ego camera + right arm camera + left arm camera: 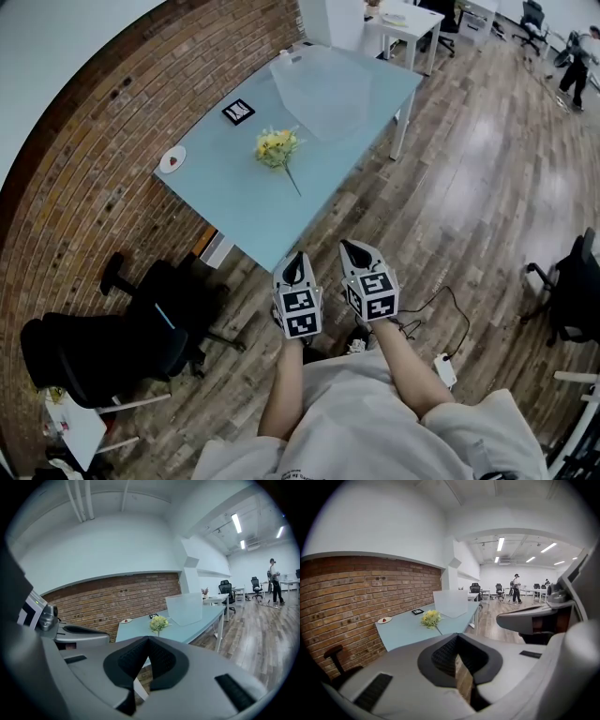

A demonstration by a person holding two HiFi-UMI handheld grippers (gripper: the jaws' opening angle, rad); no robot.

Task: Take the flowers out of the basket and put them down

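The tabletop [244,202] is pale blue. The flowers [275,147] are yellow, with green stems. The basket [323,89] is milky white and half transparent. At the edge beside the red-brown brick wall [84,178], a white saucer [172,160] carries something red. The left gripper [296,262] and the right gripper [354,251] are grey, with black fingers [443,656] and black-and-white square markers.

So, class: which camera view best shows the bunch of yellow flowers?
The head view: from above, the bunch of yellow flowers lies whole, stem included, on the pale blue table. Both gripper views show the bunch small, distant, side-on.
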